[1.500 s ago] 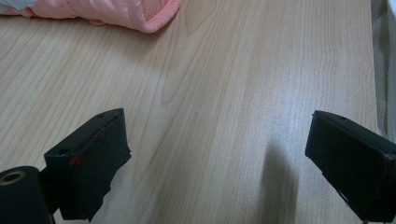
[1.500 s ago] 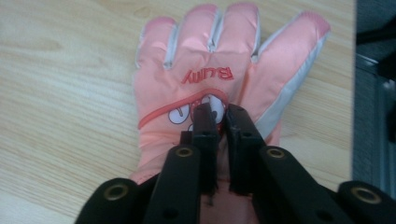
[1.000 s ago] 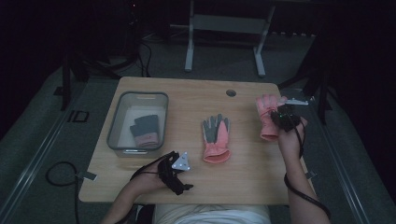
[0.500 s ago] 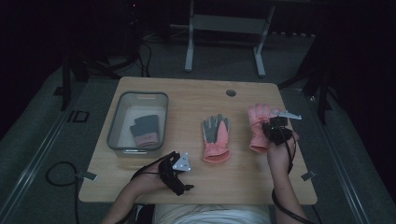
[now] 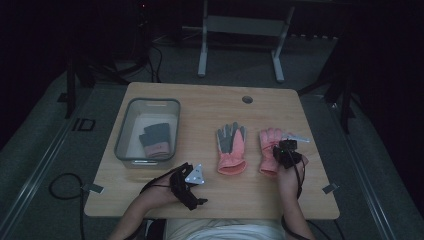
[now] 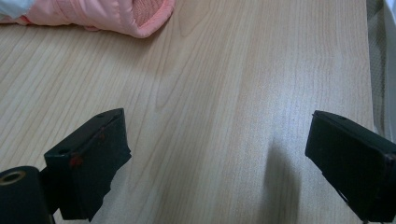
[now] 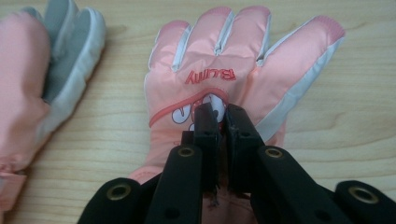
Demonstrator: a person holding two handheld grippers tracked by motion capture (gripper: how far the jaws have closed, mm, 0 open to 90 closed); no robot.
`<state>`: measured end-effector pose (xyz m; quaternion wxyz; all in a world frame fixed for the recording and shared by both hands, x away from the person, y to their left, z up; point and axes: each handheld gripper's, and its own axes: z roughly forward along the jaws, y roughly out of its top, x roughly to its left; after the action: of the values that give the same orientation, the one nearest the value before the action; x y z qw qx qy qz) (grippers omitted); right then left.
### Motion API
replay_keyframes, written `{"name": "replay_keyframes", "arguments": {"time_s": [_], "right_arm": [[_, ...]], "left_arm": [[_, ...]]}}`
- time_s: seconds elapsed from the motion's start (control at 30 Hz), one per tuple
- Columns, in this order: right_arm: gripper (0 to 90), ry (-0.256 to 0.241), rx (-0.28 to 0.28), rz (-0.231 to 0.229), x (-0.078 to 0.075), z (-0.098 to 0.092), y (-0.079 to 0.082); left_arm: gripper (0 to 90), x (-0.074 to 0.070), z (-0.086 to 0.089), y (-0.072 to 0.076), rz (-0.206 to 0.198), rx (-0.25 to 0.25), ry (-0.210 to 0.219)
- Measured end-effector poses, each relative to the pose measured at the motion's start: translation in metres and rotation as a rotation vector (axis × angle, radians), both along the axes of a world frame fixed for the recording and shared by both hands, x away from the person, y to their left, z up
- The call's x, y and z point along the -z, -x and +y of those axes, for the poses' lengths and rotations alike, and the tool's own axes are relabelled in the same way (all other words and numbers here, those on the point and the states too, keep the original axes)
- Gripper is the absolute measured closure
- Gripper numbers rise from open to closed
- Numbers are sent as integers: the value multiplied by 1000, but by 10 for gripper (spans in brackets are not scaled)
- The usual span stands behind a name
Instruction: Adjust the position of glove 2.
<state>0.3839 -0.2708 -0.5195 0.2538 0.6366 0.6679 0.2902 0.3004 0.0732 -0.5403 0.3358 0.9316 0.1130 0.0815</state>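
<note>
Since a second ago the right gripper [image 5: 284, 152] has come down from the far right corner of the table [image 5: 210, 100], and the pink glove [image 5: 270, 150] it carries now lies flat on the wood, just to the right of the second glove [image 5: 231, 147], which has not shifted. In the right gripper view the jaws are pinched together on the fabric at the back of the pink glove [image 7: 238, 79], just below its printed lettering. The glove lies straight ahead of the tool, cuff toward the person, fingers pointing to the far edge, so its long axis runs along the gripper's own line and parallel to its neighbour, with a strip of bare wood between them. The right forearm reaches forward from the near edge, the wrist low over the cuff. Letting go looks like the step at hand.

The left gripper [image 5: 187, 179] rests near the front edge, jaws wide apart over bare wood, close to the clear bin [image 5: 125, 132] that holds a dark glove [image 5: 156, 141]; it has kept its place.
</note>
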Motion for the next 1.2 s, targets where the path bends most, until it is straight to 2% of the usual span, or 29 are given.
{"name": "replay_keyframes", "arguments": {"time_s": [0.23, 0.33, 0.4, 0.47, 0.5, 0.57, 0.6, 0.67, 0.7, 0.73, 0.83, 0.97, 1.07, 1.17, 1.2], "right_arm": [[812, -8, 6, -4, 6, -1, -1], [763, -6, -4, -8, 4, -3, -2], [722, -12, -15, -28, -1, -5, -2], [695, 2, -28, -56, -7, -8, -1], [671, 6, -49, -76, -10, -10, -1], [633, 13, -98, -87, -18, -16, -1], [618, 2, -141, -98, -21, -20, -2], [599, 30, -216, -101, -27, -26, -2], [574, 18, -265, -103, -30, -31, -3], [567, 0, -305, -96, -33, -35, -4], [562, 38, -369, -66, -37, -41, -9], [534, 83, -426, -31, -35, -40, -16], [520, 75, -442, -11, -27, -38, -17], [516, 74, -433, -3, -20, -36, -17], [515, 95, -440, 10, -11, -32, -16]], "left_arm": [[56, 1, 0, 0, -1, 2, -3], [58, 1, 0, 1, 0, 4, -3], [58, 1, 0, 0, 2, 1, -1], [58, 0, 0, 0, 7, 2, -3], [58, 1, 0, 0, 7, 3, -4], [58, 1, 1, 0, 12, 0, -2], [60, 1, 1, 0, 11, -3, 0], [60, 0, 1, 0, 14, -5, 8], [60, 0, 2, 0, 13, -5, 11], [60, 0, 2, 0, 13, -6, 10], [60, 0, 2, -1, 4, -6, 6], [60, 1, 1, 0, 6, -6, 10], [60, 1, 1, -1, 6, -5, 6], [60, 0, 2, -1, 6, -5, 5], [60, 0, 2, -1, 8, -4, 5]]}}
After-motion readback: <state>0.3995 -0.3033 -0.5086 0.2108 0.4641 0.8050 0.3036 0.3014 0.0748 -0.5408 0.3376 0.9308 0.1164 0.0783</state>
